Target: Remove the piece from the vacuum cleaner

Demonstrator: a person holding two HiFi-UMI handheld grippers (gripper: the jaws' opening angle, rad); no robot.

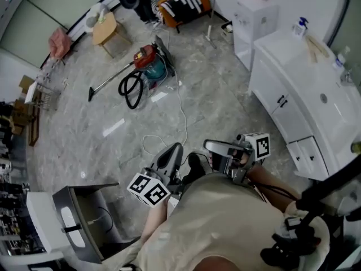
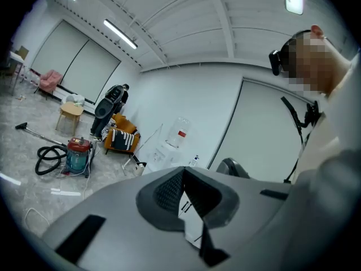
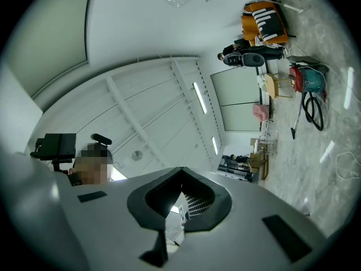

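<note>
Head view puts the vacuum (image 1: 148,62) on the floor (image 1: 220,95), well ahead and leftward of the clenched, empty left tongs (image 1: 174,151) and right tongs (image 1: 213,147), nearer the left, its wand (image 1: 110,81) running leftward.

Beige shirt (image 1: 225,219); grey left tongs (image 1: 177,148) and right tongs (image 1: 208,145), each with a black-and-white marker cube (image 1: 148,189).

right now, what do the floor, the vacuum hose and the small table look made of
Floor: polished stone or marble-look tile, veined grey with glare streaks.
Hose: black flexible plastic or rubber, lying coiled.
Small table: probably pale wood, matte tan top.
</note>
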